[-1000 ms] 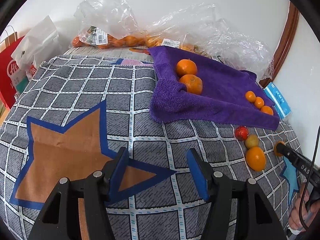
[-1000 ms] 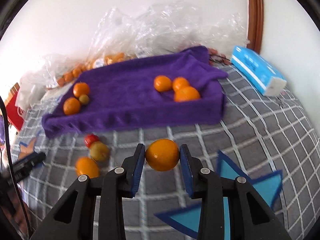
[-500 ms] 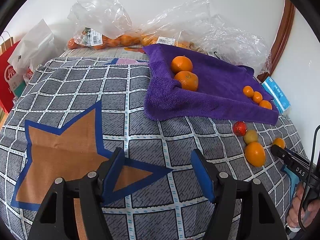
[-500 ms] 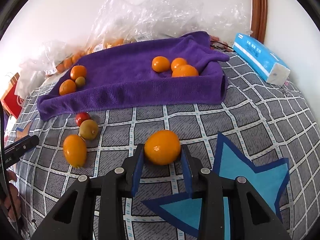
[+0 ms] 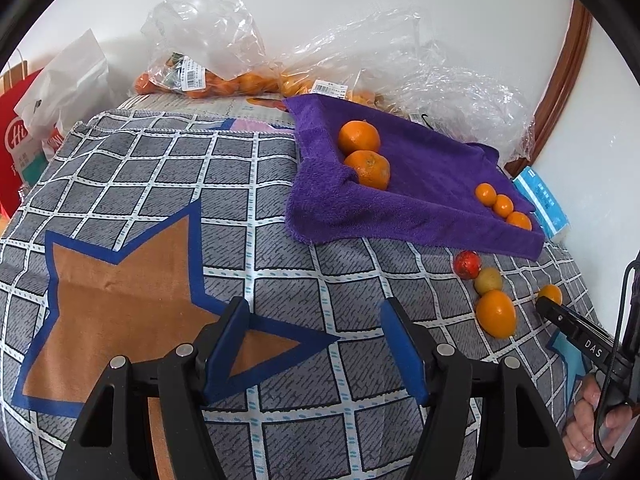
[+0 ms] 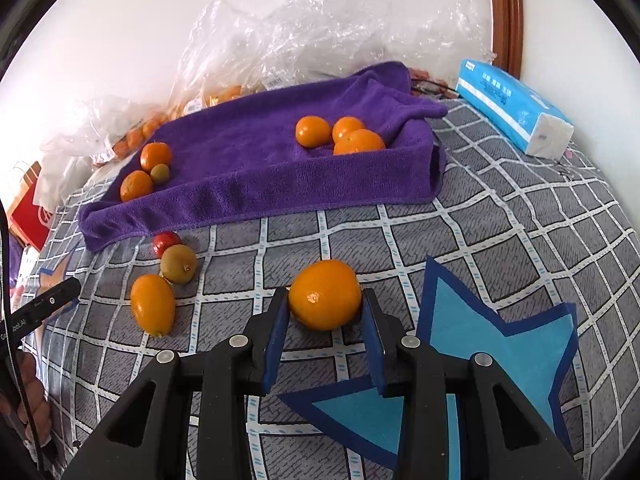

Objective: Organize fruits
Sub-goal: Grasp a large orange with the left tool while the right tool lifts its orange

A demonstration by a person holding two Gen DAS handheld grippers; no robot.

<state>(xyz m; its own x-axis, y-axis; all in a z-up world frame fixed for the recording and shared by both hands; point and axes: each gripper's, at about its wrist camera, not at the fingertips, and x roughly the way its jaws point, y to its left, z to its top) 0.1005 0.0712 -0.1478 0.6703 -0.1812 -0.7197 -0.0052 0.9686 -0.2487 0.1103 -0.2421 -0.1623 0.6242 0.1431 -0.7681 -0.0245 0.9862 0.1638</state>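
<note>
The right gripper (image 6: 325, 312) is clamping an orange (image 6: 325, 294) between its blue pads, low over the grey checked cloth (image 6: 520, 216). At about ten o'clock from that fruit, an oval orange fruit (image 6: 153, 305), a greenish fruit (image 6: 179, 263) and a red fruit (image 6: 165, 241) are lying in a line, touching. The purple towel (image 6: 256, 168) is sitting at twelve o'clock, carrying three small oranges (image 6: 340, 136) at its right end and two oranges with a small green fruit (image 6: 147, 168) at its left end. The left gripper (image 5: 316, 340) is standing released over the star pattern (image 5: 120, 304), nothing between its pads.
</note>
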